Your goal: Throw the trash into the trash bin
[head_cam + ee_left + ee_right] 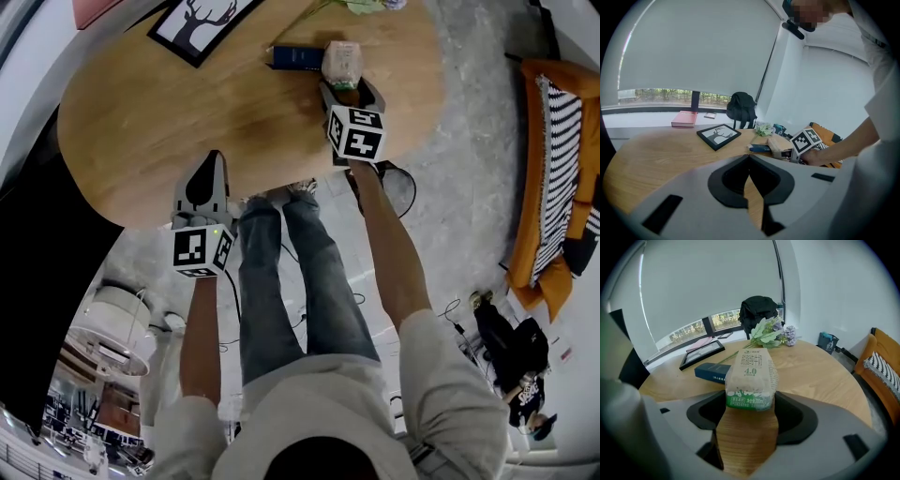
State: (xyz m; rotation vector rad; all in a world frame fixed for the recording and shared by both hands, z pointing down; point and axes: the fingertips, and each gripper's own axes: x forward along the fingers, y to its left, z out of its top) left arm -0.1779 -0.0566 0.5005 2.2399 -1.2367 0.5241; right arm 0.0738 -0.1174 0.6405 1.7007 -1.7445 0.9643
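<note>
Left gripper (pixel 749 158), lower left of the head view: jaws closed on each other, nothing between them, poised at the near edge of the table (pixel 656 154). Right gripper (pixel 749 404), upper centre of that view: jaws spread wide, straddling the near end of the milk pouch (pixel 750 376), which lies on the wood; whether the pads touch its sides is unclear from this angle. Just behind the pouch, to its left: blue box (pixel 710 372). Farther back: picture frame (pixel 701 352), flowers (pixel 771 333), black backpack (pixel 759 310). No bin in any view. Risks: only the pouch's end sits between the jaws, so closing here may pinch a soft corner that slips out on the lift; pushing deeper may shove it into the box.
</note>
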